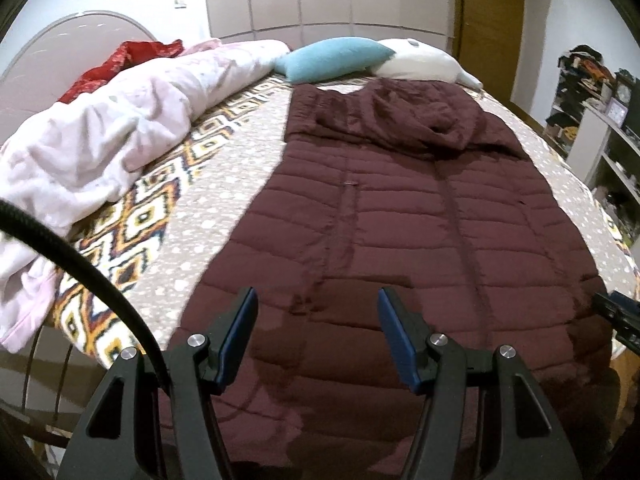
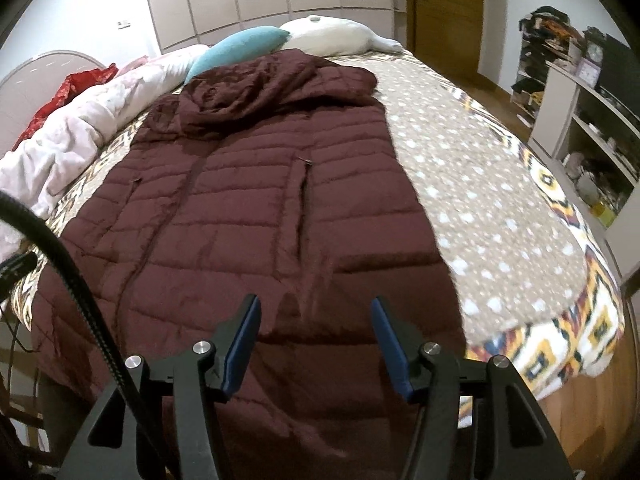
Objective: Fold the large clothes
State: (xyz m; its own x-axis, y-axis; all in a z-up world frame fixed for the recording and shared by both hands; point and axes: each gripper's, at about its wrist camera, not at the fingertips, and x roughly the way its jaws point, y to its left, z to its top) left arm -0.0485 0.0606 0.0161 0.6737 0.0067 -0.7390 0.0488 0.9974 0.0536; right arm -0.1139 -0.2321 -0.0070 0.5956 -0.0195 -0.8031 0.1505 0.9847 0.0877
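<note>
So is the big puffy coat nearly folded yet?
Not nearly. Done: the maroon coat lies spread flat on the bed, with its hood bunched at the pillow end. In hand: nothing yet; the left tool and the right tool both hang open above the coat's near hem. Left: grab the hem and make every fold.

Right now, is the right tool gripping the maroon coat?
No. The right tool hangs open above the maroon coat, nothing between its pads.
</note>
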